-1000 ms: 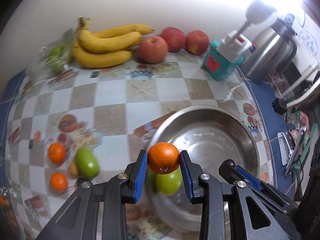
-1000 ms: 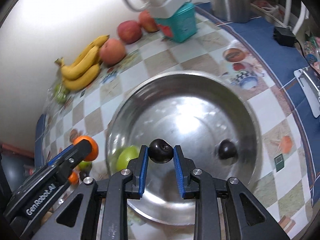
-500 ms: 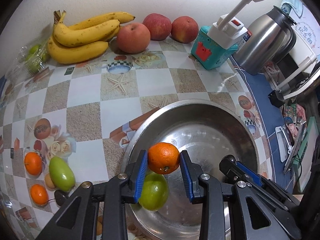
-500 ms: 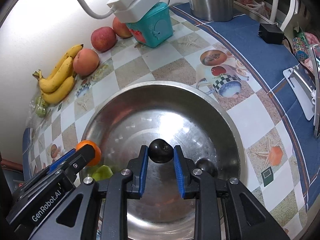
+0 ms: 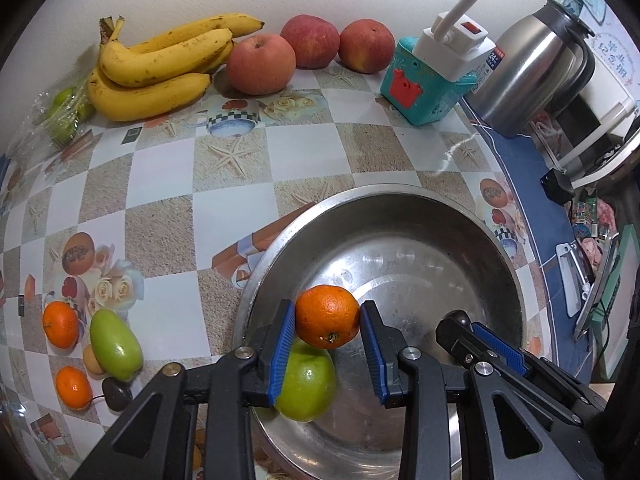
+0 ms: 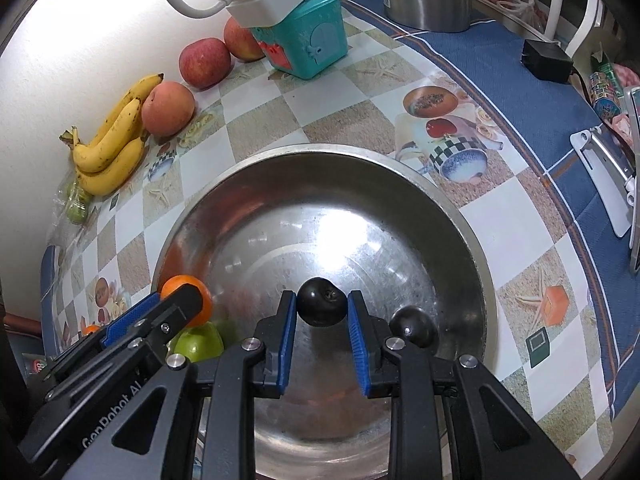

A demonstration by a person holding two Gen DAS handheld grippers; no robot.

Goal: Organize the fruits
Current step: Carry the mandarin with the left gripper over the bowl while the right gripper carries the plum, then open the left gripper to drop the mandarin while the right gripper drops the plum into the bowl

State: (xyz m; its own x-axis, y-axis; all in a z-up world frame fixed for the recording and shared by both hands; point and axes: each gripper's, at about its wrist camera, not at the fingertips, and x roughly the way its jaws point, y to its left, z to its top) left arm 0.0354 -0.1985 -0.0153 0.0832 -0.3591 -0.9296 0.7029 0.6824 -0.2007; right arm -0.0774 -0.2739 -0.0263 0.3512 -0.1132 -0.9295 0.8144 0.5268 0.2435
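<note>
Both grippers now hang deeper over the steel bowl (image 5: 404, 208): left gripper (image 5: 327, 324) clamps an orange (image 5: 326, 316), right gripper (image 6: 322, 309) clamps a dark plum (image 6: 322, 306)

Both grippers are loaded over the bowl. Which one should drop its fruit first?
Probably right: the right gripper holds its dark fruit over bare bowl floor, while the orange hangs directly above the green fruit.

Bananas (image 5: 156, 68) lie behind the bowl (image 5: 400, 200), apples (image 5: 262, 63) beside.
</note>
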